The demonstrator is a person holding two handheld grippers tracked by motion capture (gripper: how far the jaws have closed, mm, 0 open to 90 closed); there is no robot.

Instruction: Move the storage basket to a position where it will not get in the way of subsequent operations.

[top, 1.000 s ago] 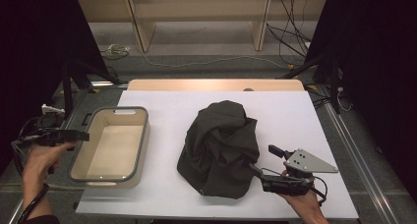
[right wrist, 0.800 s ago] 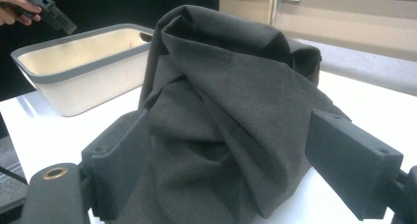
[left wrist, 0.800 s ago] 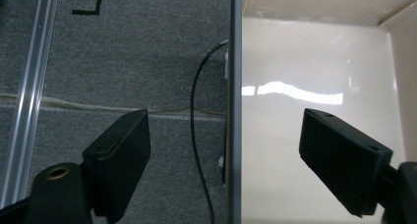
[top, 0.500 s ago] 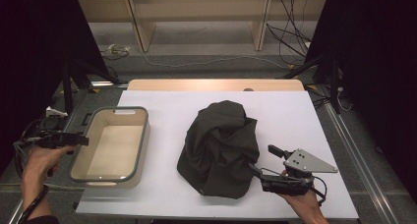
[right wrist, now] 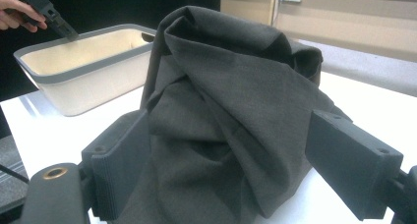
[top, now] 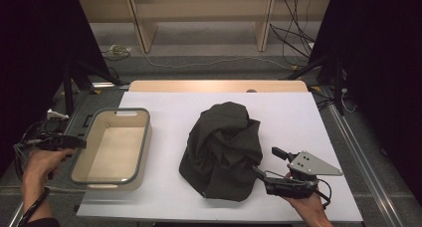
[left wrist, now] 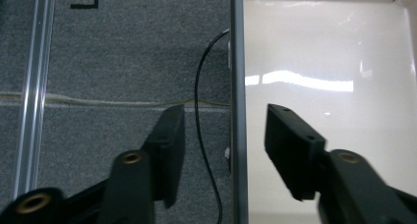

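Black-jawed and about half open, the left gripper (left wrist: 223, 121): found astride the grey rim of the cream plastic tub (left wrist: 237, 62), one jaw outside over the carpet, the other inside, with a gap showing on either side of the rim. Had just been closing around that rim, but was not yet pressing on it. Saw the tub (top: 144, 137) standing along the left edge of the white table (top: 298, 112), towards the front corner.

Found the right gripper (right wrist: 226, 130) spread wide near the front right corner, flanking the near side of the dark crumpled cloth (right wrist: 231, 86), with nothing clamped. Saw the cloth (top: 221, 147) heaped mid-table, just right of the tub and apart from it.

Judged the step as taking hold: tub about to be steadied, cloth about to be seized. Called next for finishing the left squeeze square on the rim, then closing the right jaws on a thick fold, lifting above the tub's wall and lowering inside without dragging the tub.
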